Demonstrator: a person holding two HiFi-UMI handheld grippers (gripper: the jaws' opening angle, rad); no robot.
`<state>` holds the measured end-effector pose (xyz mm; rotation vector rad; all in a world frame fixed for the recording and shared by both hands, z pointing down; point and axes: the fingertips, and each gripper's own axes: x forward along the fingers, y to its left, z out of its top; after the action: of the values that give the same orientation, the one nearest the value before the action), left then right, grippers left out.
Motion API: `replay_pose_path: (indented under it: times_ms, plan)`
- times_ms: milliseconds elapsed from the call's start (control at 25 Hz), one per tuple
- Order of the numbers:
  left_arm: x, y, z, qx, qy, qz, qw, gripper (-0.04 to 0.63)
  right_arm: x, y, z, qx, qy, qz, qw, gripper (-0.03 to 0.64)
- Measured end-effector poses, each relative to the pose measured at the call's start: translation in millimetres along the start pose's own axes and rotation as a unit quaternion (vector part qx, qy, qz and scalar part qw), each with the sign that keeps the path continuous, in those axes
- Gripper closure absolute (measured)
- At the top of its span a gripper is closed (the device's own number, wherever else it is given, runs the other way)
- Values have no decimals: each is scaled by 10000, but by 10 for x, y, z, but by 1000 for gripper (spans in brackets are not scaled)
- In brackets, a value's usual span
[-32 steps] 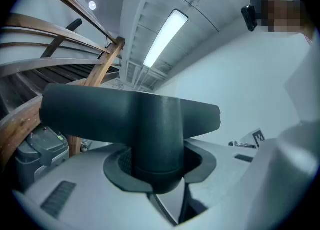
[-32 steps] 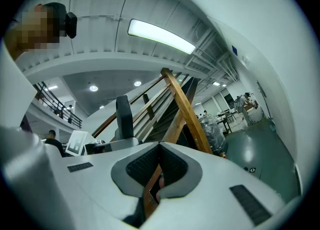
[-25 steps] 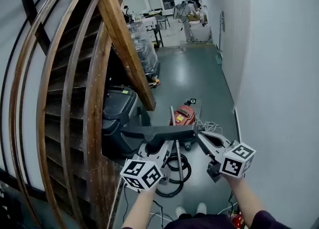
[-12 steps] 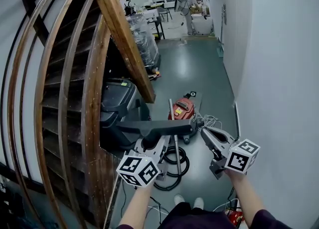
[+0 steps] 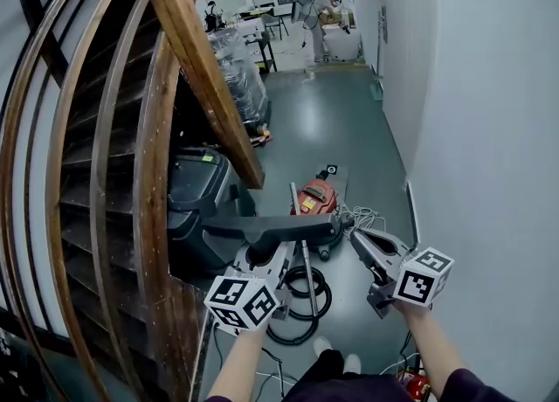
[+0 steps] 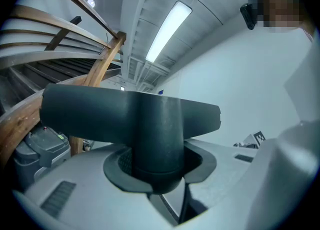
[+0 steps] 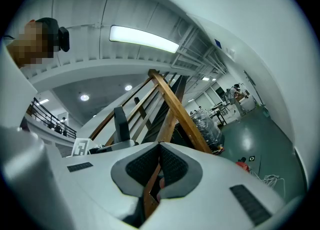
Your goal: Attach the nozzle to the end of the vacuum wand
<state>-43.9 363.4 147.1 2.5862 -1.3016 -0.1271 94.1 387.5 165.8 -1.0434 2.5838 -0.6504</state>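
Note:
My left gripper (image 5: pixel 262 262) is shut on the round neck of a dark grey T-shaped floor nozzle (image 5: pixel 271 229), whose wide head lies crosswise above the jaws. In the left gripper view the nozzle's neck (image 6: pixel 157 139) stands between the pads of my left gripper (image 6: pixel 159 170). Below the nozzle, a silver vacuum wand (image 5: pixel 308 273) slants up from the floor beside a red vacuum (image 5: pixel 314 198) and its coiled black hose (image 5: pixel 301 304). To the nozzle's right, my right gripper (image 5: pixel 360 239) is shut with nothing in it; its pads (image 7: pixel 172 166) meet.
A wooden stair railing (image 5: pixel 188 51) curves along the left. A dark bin (image 5: pixel 194 204) sits beneath it. A white wall (image 5: pixel 489 129) runs close on the right. White cable (image 5: pixel 367 217) lies by the vacuum. The grey-green floor (image 5: pixel 336 129) leads back to tables and wrapped goods.
Both grippers have drifted a little forward and lower along the corridor, the nozzle still in the left one. The right gripper's jaws stay shut.

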Motion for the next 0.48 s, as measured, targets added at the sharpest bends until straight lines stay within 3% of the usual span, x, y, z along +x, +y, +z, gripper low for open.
replay_pose_path:
  times_ms: [480]
  plan:
    - [235, 838, 85, -157, -42, -9, 9999, 446, 746, -226, -180, -2, 203, -210, 9996, 598]
